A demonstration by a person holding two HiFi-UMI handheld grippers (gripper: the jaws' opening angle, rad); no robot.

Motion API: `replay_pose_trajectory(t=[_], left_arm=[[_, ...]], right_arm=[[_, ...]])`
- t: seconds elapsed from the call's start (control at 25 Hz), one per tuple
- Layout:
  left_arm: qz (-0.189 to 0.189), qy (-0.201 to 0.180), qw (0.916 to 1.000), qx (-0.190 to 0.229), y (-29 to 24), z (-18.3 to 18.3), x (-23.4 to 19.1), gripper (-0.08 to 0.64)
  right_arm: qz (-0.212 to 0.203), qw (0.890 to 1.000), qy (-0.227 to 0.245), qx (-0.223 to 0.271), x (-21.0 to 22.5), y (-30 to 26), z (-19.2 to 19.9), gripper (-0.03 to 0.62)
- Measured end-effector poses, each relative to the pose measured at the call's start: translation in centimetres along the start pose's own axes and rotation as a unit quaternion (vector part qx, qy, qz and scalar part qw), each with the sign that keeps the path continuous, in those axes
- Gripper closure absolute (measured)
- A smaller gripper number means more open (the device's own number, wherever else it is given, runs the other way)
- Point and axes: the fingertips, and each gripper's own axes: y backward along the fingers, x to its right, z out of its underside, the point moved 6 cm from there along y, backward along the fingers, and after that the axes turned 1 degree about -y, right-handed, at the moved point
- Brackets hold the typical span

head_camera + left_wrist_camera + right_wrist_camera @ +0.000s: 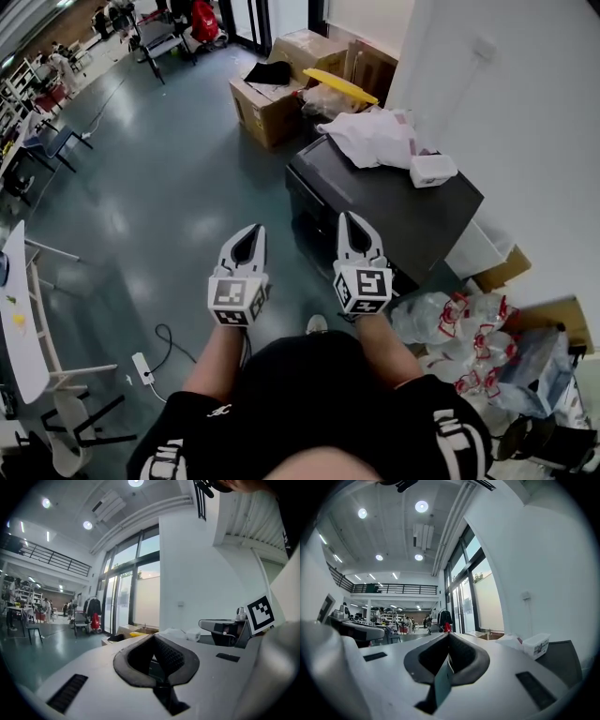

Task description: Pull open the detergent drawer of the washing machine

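Note:
The washing machine [403, 214] is a dark box by the white wall, right of centre in the head view, with its front [309, 220] facing left. I cannot make out its detergent drawer. White cloth [375, 139] and a small white box [433, 170] lie on its top. My left gripper [251, 231] is held over the floor to the machine's left, shut and empty. My right gripper [352, 218] is beside it, over the machine's near front corner, also shut and empty. In the left gripper view the fingertips of the gripper [152, 637] meet; in the right gripper view the fingertips of the gripper [447, 634] meet too.
Cardboard boxes [272, 108] and a yellow board [339, 86] stand behind the machine. Bags of plastic bottles [459, 323] pile up at its near right. A power strip [143, 367] with a cable lies on the floor at left, next to a white table [21, 309].

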Motion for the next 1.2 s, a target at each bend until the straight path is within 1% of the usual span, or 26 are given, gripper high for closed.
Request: replay_pose_trajectory(t=[0.16,0.28,0.36,0.56,0.84,1.04,1.2], left_arm=[[0.003,0.005,1.0,-0.003,-4.4,-0.6,0.1,0.558],[0.011,0.027,0.9996,-0.003,-7.5,-0.9,0.1,0.558],[0.014,0.033,0.9993,-0.005,-9.4,-1.1,0.2,0.558],[0.024,0.015,0.9996,-0.008,-12.8,-1.6,0.1,0.559],[0.045,0.01,0.9989,-0.001,-16.6,-1.9,-2.0,0.558],[0.069,-0.02,0.9974,0.007,-19.4,-2.4,-3.6,0.558],[0.086,-0.028,0.9958,0.016,-20.8,-3.1,-5.2,0.558]], right_arm=[[-0.008,1.0,0.003,-0.001,2.4,-3.0,-0.3,0.589],[-0.011,1.0,0.006,0.001,4.2,-4.9,-0.6,0.589],[-0.011,1.0,0.004,0.002,5.5,-6.2,-0.7,0.589],[0.0,1.0,-0.001,0.0,7.8,-8.9,-0.5,0.589],[0.018,1.0,0.004,-0.001,7.9,-11.7,0.0,0.589],[0.05,0.999,0.004,0.006,8.1,-13.7,0.0,0.589],[0.067,0.997,0.03,0.01,7.2,-14.9,-0.5,0.589]])
